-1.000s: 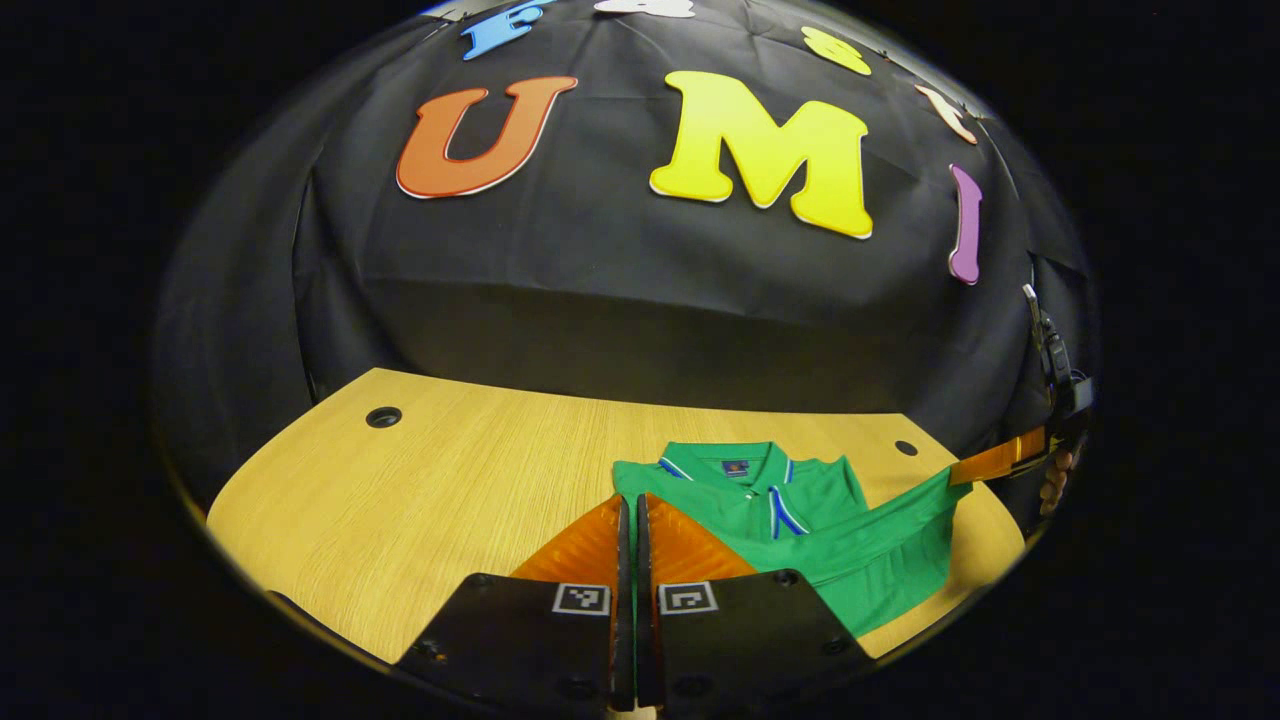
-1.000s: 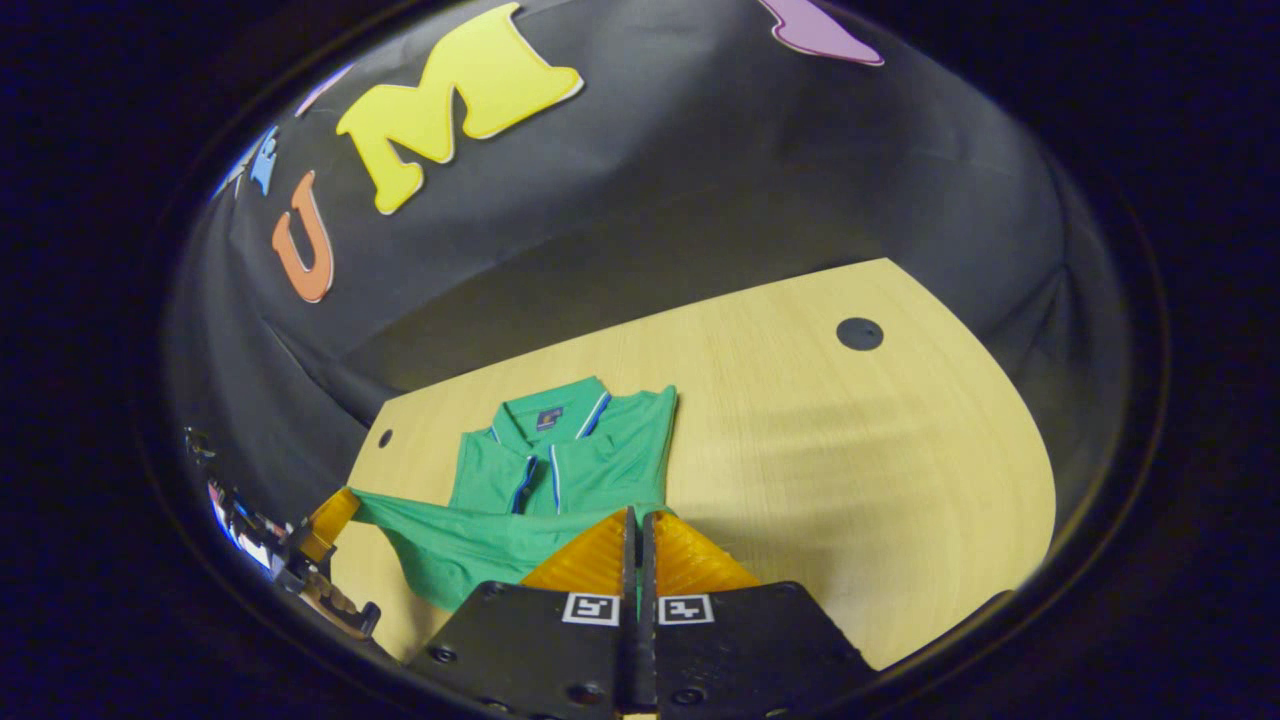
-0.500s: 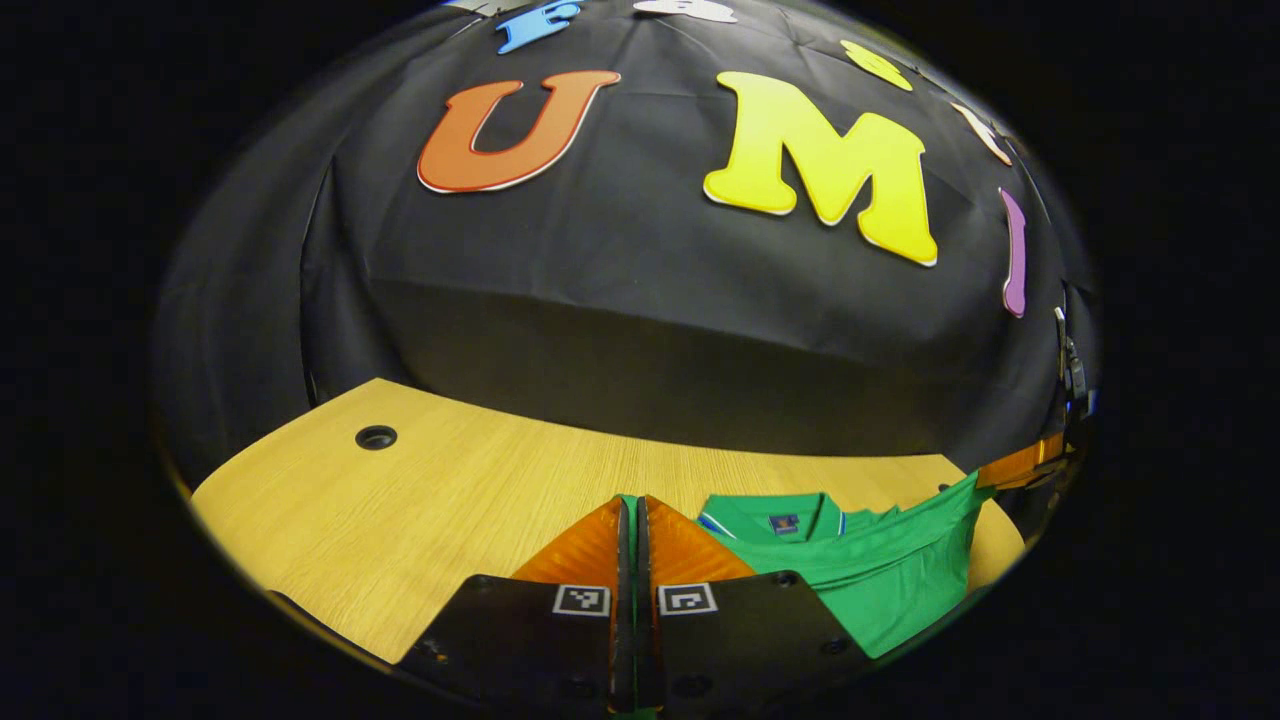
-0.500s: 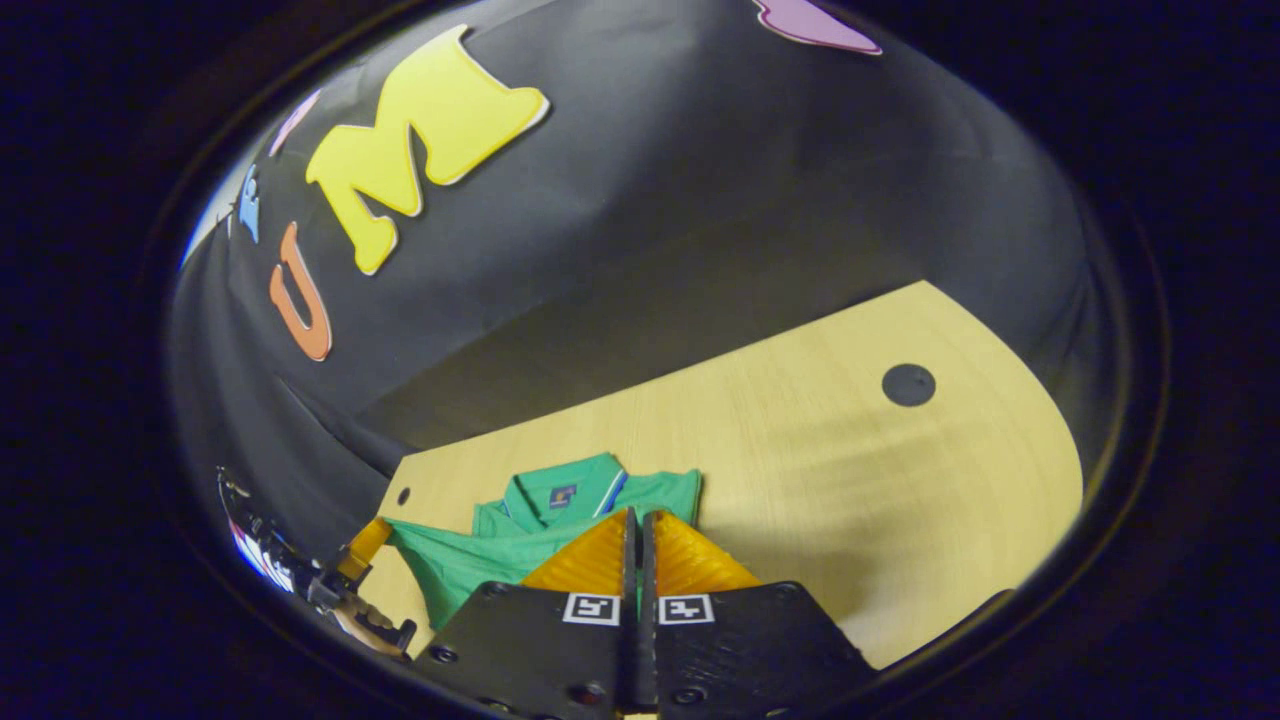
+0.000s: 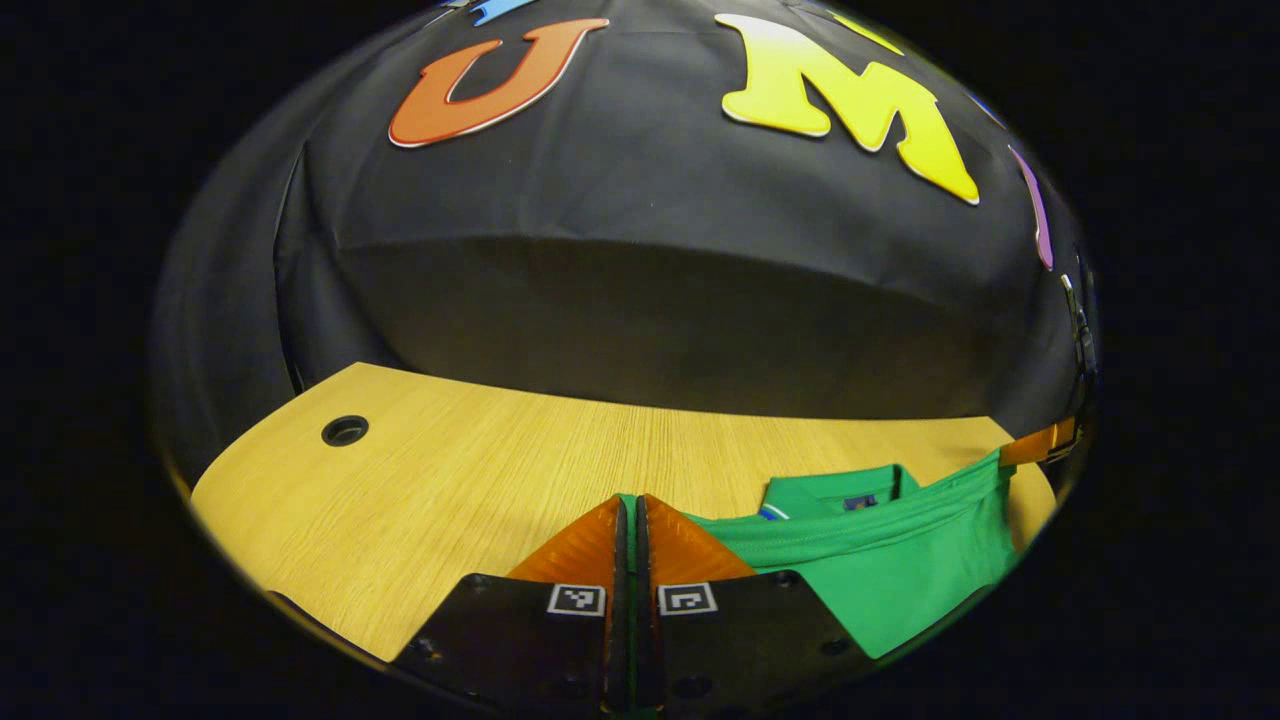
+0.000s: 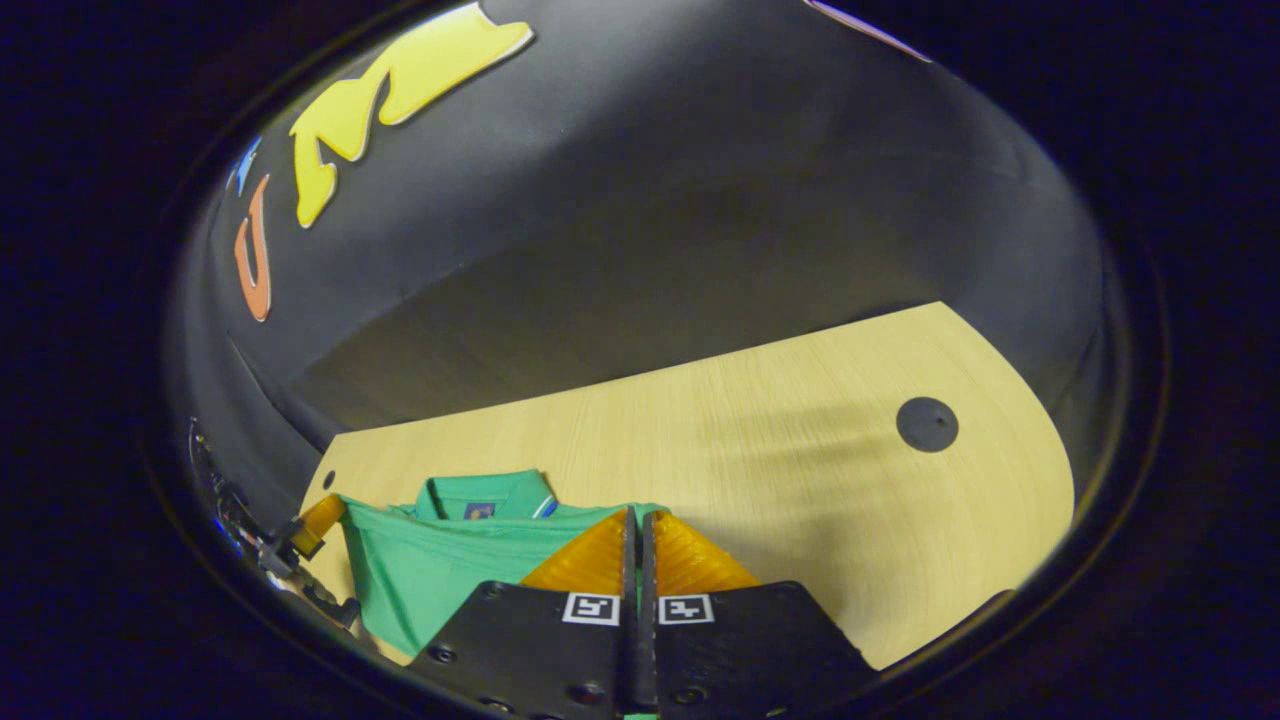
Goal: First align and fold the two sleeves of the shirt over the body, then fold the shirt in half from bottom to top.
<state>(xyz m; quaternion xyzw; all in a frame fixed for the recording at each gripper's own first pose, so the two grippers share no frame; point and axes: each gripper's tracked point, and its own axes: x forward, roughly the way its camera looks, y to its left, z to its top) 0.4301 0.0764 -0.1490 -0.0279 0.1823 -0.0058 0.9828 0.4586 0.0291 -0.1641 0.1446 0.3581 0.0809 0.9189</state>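
A green polo shirt [image 5: 880, 565] with a blue-striped collar lies on the wooden table [image 5: 470, 490]. Its bottom hem hangs lifted as a taut band between both grippers and covers most of the body. In the left gripper view my left gripper [image 5: 630, 515] is shut on one hem corner, and the right gripper [image 5: 1040, 443] holds the other corner at the far right edge. In the right gripper view my right gripper [image 6: 634, 525] is shut on the green shirt [image 6: 440, 565], and the left gripper [image 6: 315, 522] pinches the far end. The collar [image 6: 485, 492] peeks above the raised hem.
The table has a round cable hole [image 5: 344, 431] at its left and another cable hole [image 6: 926, 423] at its right. Black cloth walls the booth behind the table. Bare wood stretches on both sides of the shirt.
Both grippers have carried the hem forward toward the collar. The lifted cloth now hides the placket and most of the body, which showed one second ago.
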